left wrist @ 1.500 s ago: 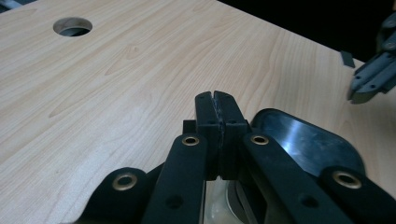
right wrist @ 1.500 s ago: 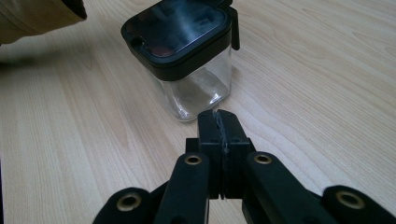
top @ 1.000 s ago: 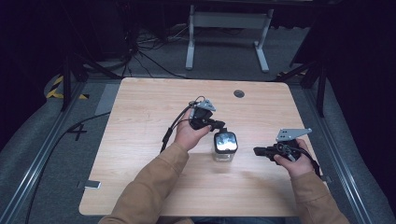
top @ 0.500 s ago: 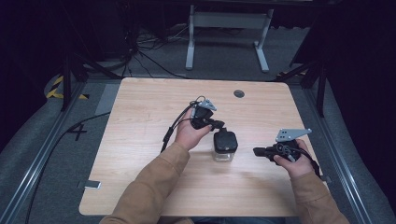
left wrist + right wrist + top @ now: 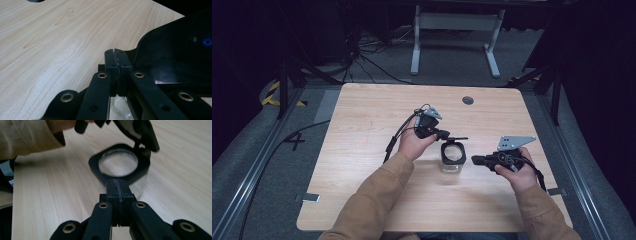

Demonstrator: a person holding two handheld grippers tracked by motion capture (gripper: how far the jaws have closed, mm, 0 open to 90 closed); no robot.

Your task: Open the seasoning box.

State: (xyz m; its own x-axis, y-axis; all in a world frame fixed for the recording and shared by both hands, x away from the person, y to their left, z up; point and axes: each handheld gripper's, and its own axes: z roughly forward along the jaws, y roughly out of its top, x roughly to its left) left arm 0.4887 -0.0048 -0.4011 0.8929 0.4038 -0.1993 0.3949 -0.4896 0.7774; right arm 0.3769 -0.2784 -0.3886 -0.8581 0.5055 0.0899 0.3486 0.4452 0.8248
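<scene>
Two grippers work at a clear container (image 5: 453, 159) with a black collar, at centre frame on the wooden table (image 5: 362, 125). Half a second ago its black hinged lid (image 5: 140, 131) covered the opening; now it stands swung up, the mouth exposed. The left gripper (image 5: 451, 138), jaws pressed together, sits against the raised lid at the container's upper edge. The right gripper (image 5: 476, 160), jaws likewise together and empty, waits just beside the container. Judgement: opening is done; the interior is accessible.

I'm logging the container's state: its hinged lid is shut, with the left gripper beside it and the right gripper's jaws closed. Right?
Not quite: the lid is flipped open, as the right gripper view shows through the container's open mouth. The left gripper is beside it, and the right gripper's jaws are closed.
</scene>
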